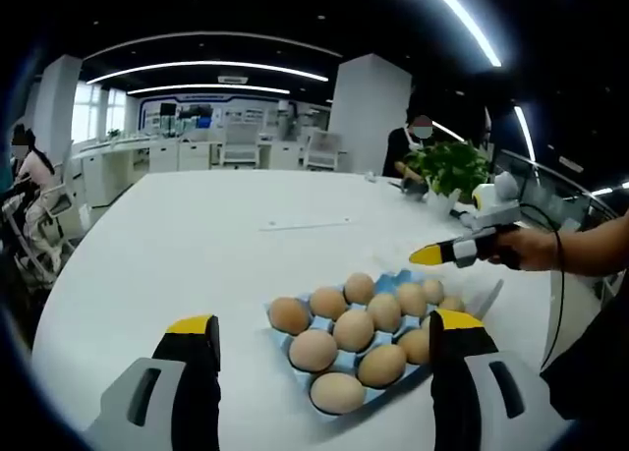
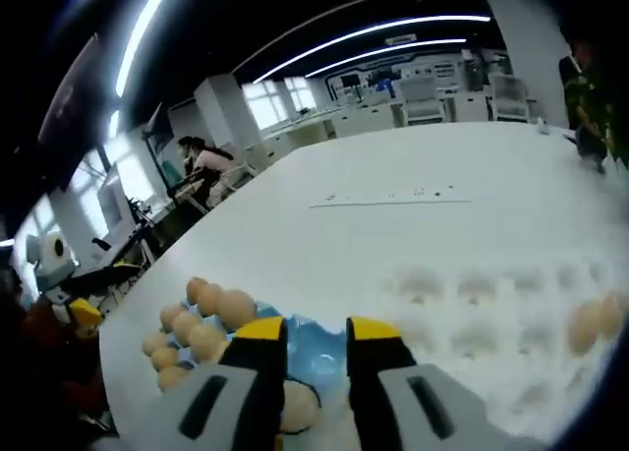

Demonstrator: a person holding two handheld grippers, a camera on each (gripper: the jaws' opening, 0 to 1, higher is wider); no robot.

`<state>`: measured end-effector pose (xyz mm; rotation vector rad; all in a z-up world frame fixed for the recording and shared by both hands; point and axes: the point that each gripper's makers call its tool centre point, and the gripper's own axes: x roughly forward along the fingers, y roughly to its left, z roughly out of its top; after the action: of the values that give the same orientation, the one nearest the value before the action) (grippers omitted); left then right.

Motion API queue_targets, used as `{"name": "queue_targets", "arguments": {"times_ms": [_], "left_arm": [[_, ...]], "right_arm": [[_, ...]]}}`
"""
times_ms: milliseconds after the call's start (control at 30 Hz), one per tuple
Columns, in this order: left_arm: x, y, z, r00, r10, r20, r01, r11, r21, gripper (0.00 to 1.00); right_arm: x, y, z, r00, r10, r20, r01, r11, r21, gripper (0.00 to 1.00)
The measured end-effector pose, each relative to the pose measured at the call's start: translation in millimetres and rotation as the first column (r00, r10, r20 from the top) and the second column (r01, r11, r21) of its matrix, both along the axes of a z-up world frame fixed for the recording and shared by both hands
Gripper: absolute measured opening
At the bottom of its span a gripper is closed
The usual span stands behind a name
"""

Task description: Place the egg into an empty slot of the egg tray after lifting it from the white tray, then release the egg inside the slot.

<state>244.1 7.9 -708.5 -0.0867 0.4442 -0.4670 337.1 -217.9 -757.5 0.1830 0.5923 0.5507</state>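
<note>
1. From my left hand-held gripper (image 1: 324, 335) I see its two yellow-tipped jaws spread wide with nothing between them, hovering above the white bench (image 1: 197, 245).
2. Ahead of those jaws lies the blue egg tray (image 1: 393, 282), near the bench's close edge, its slots holding brown eggs (image 1: 352, 328); I cannot tell which slots remain free.
3. The right hand-held gripper (image 1: 432, 255) comes into the left gripper view from the right, held in a person's hand (image 1: 526, 247) above the far side of the egg tray. I see one yellow tip; how its jaws stand I cannot tell here.
4. In the right gripper view, the right hand-held gripper (image 2: 314, 330) has its jaws a small gap apart, with the blue egg tray (image 2: 314, 341) showing through the gap. I see no egg clamped between them.
5. An egg (image 2: 295, 408) sits low beside the left jaw; whether it touches the jaw I cannot tell.
6. More brown eggs (image 2: 211, 318) cluster in the egg tray to the left of the jaws.
7. To the right lies the white tray (image 2: 482, 313), blurred, with an egg (image 2: 590, 323) near its far right end.
8. A green plant (image 1: 447, 166) stands towards the bench's far right edge.
</note>
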Motion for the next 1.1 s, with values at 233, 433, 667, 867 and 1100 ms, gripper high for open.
{"name": "queue_targets", "arguments": {"times_ms": [233, 433, 667, 867, 1100], "left_arm": [[1.2, 0, -0.3, 1.0, 0.007, -0.002, -0.007, 1.0, 0.004, 0.89], [2.0, -5, 0.9, 1.0, -0.005, 0.0, 0.005, 1.0, 0.009, 0.88], [0.5, -5, 1.5, 1.0, 0.002, -0.006, -0.002, 1.0, 0.009, 0.88], [-1.1, 1, 0.5, 1.0, 0.012, -0.01, -0.012, 1.0, 0.017, 0.88], [-0.6, 3, -0.5, 1.0, 0.016, -0.007, -0.016, 1.0, 0.02, 0.88]], "right_arm": [[16, -121, 8.5, 0.952, -0.289, 0.104, 0.299, 0.95, -0.089, 0.23], [19, -178, 7.7, 0.915, -0.372, 0.154, 0.396, 0.902, -0.17, 0.24], [28, -196, -9.6, 0.911, -0.386, 0.143, 0.41, 0.885, -0.221, 0.25], [32, -196, -22.8, 0.921, -0.366, 0.136, 0.39, 0.885, -0.256, 0.28], [31, -197, -23.1, 0.927, -0.35, 0.134, 0.374, 0.888, -0.267, 0.26]]}}
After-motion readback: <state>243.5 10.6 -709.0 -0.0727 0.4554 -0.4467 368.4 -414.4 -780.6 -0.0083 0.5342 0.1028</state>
